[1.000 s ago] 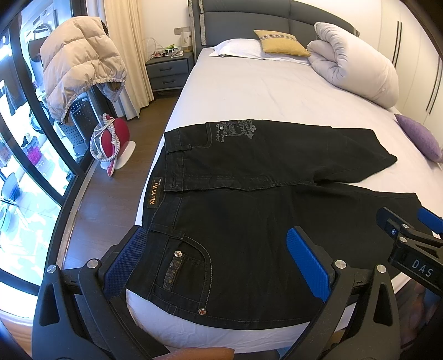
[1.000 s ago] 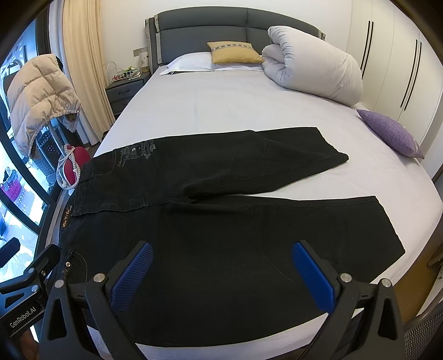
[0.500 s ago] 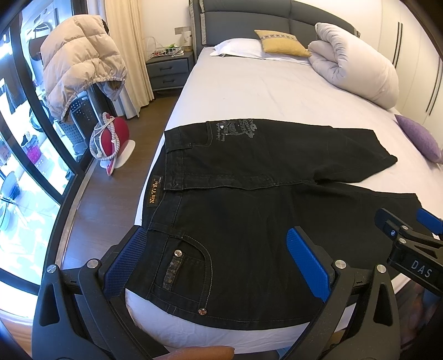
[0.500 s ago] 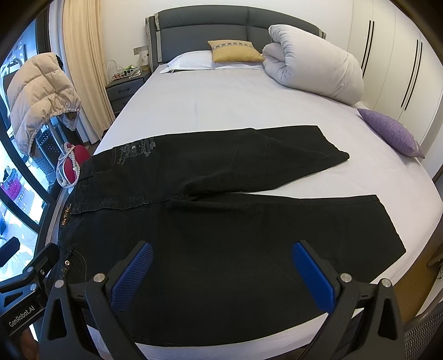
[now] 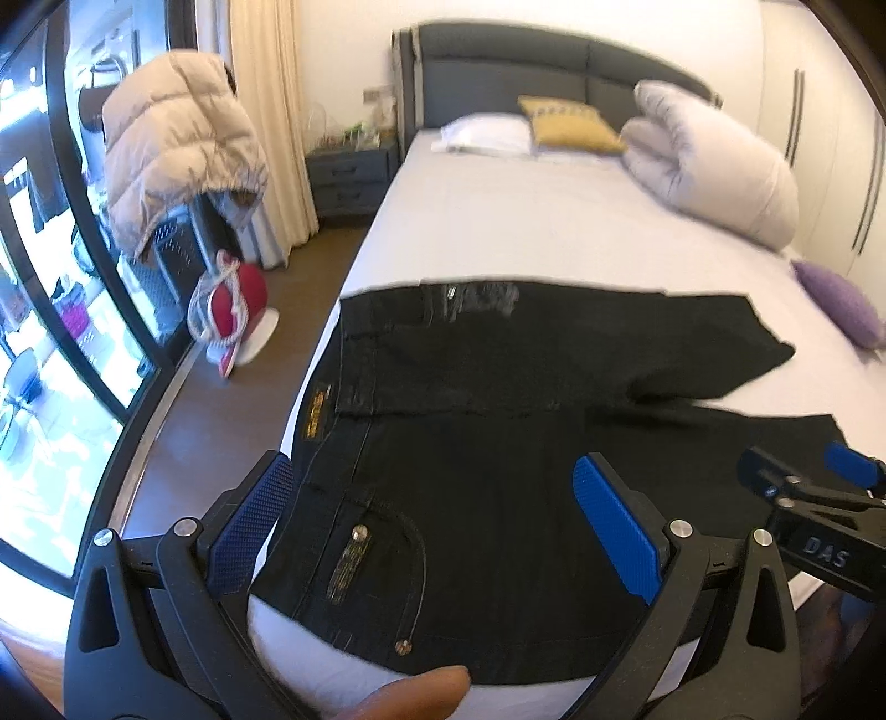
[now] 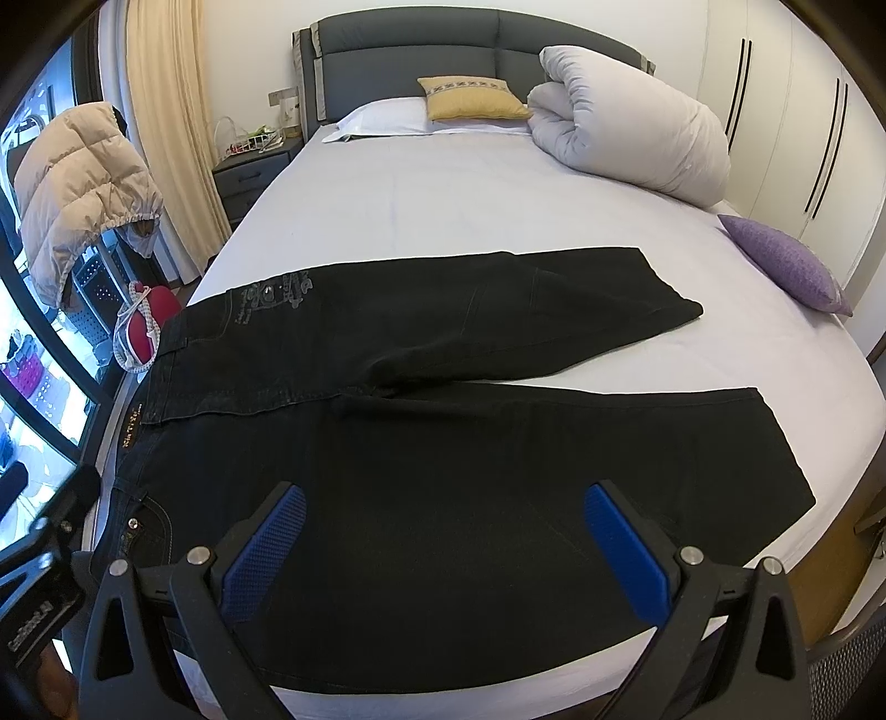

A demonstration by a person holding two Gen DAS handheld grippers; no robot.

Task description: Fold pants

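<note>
Left gripper point(image 5: 440, 512): blue-padded fingers spread wide, nothing between them, poised above the waist end of the pants point(image 6: 443, 443). A fingertip point(image 5: 421, 692) shows at the bottom edge of that view. Left view is motion-blurred, so fine detail there is uncertain.

Right gripper point(image 6: 443, 534): fingers likewise spread apart, empty, above the near leg of the pants; whether the pads touch the cloth cannot be told.

Pants: black denim, lying flat across the near part of the bed point(image 6: 443, 188), waistband toward the bed's left edge, legs running to the right. Near leg lies along the near edge of the mattress; far leg angles away from it, leaving a wedge of sheet between the cuffs. Pale printed design on the far hip.

Beyond the pants: bare sheet, then a purple cushion point(image 6: 786, 263) at the right edge of the bed, a rolled white duvet point(image 6: 631, 138), a yellow pillow point(image 6: 470, 97) and a white pillow point(image 6: 387, 119) against the grey headboard point(image 6: 410, 50).

Left of the bed: a beige puffer jacket point(image 6: 83, 183) hung up, and a nightstand point(image 6: 249, 177).
</note>
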